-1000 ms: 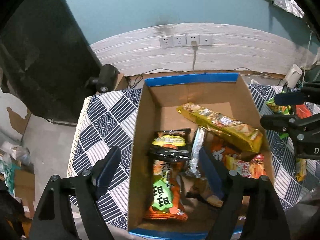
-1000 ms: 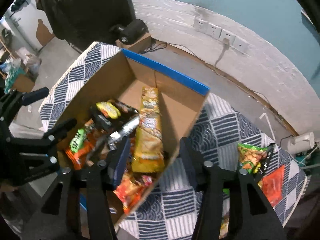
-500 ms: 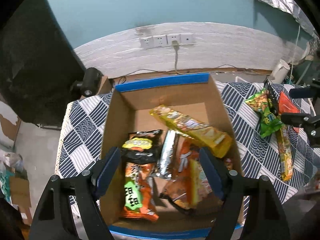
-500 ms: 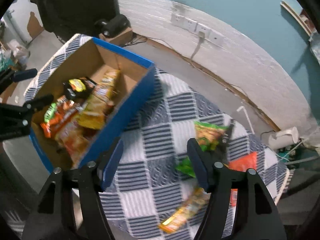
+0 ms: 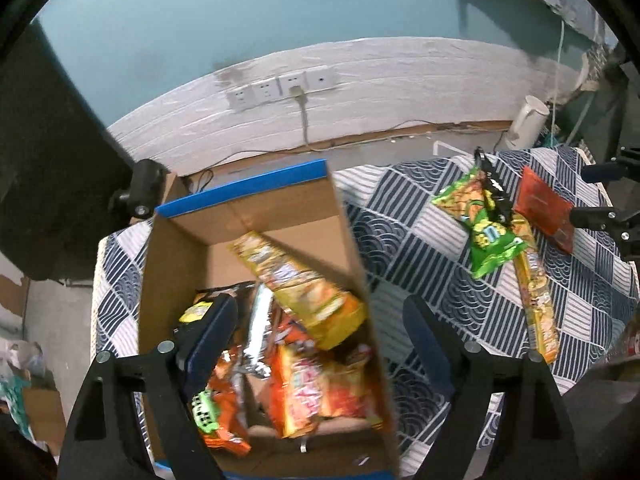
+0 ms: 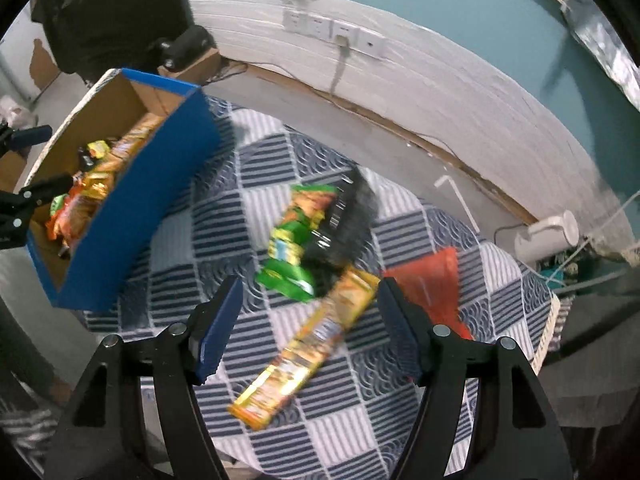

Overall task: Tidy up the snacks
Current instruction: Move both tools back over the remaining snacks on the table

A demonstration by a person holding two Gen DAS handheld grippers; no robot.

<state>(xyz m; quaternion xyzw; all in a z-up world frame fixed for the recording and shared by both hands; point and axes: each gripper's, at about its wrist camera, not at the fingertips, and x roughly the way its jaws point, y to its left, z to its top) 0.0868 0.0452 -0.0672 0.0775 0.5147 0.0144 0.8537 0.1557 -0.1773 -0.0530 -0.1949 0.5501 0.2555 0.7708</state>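
Note:
A blue-edged cardboard box (image 5: 256,216) (image 6: 132,200) sits on the left of the checked tablecloth and holds several snack packs, a long yellow one (image 5: 296,280) on top. My left gripper (image 5: 316,338) hovers over the box's right wall, its jaws opening, with nothing gripped. On the cloth to the right lie a green pack (image 6: 296,236) (image 5: 480,224), a black pack (image 6: 352,216), a long yellow pack (image 6: 312,344) (image 5: 536,292) and a red pack (image 6: 432,280) (image 5: 544,208). My right gripper (image 6: 310,328) hangs above the long yellow pack, its jaws opening and empty.
The checked tablecloth (image 6: 224,216) covers a small table whose right edge drops off near the red pack. A white kettle (image 6: 548,236) stands beyond that edge. A white wall strip with sockets (image 5: 280,88) runs behind. A black speaker (image 5: 144,188) sits behind the box.
Both grippers have swung right. The right one left the box and now hangs over the loose packs, its jaws wider. The left one's view shifted so the box sits left of centre.

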